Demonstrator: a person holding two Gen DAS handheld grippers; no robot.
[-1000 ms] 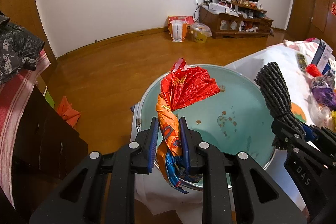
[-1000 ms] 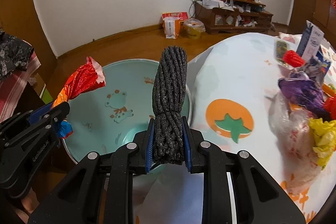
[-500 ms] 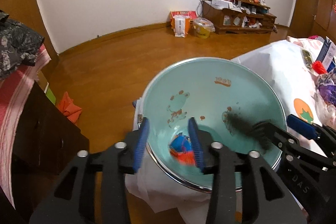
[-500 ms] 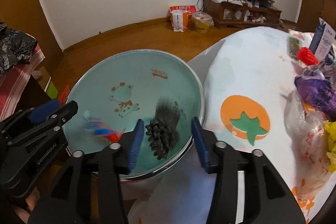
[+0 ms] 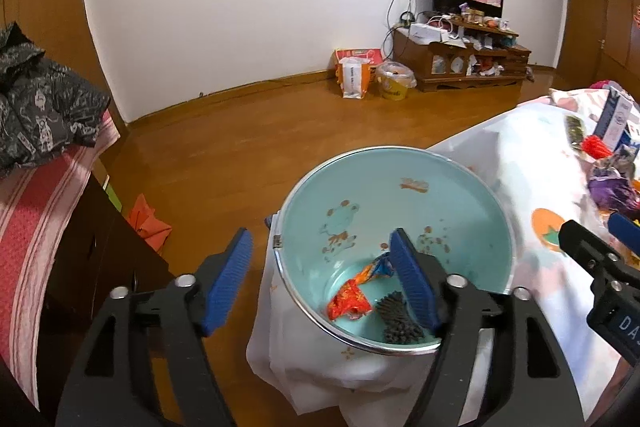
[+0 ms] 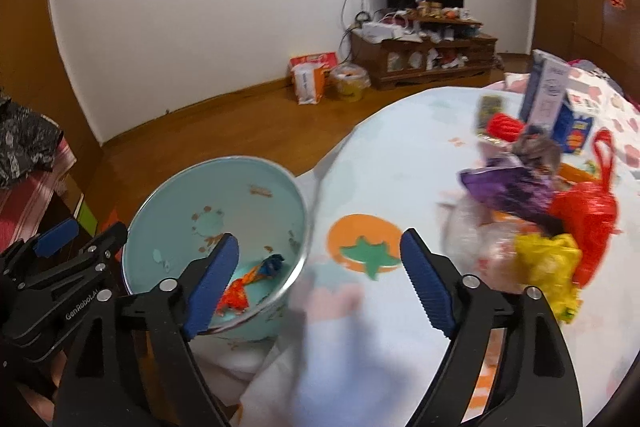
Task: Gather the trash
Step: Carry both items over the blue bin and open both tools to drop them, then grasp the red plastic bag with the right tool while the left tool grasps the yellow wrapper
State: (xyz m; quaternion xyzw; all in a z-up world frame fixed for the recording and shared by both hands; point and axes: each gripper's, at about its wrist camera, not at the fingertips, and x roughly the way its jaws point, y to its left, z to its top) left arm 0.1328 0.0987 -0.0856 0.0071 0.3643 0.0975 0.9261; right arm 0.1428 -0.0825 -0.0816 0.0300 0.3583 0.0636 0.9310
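Left gripper [image 5: 320, 281]: jaws spread wide, holding nothing, poised over the near rim of the bin so drops land inside.
Right gripper [image 6: 318, 283]: equally wide and empty, aimed at the tablecloth [image 6: 392, 187] beside the bin.
Bin [image 5: 472, 187]: pale blue pail at the table edge, within easy reach of both grippers.
Collected: orange wrapper [image 5: 348, 301] and dark foam net [image 5: 400, 319] lie on the bin floor, at 6 o'clock.
Remaining trash [image 6: 540, 211]: purple, red and yellow pile at 3 o'clock of the right wrist view, probably the next target.
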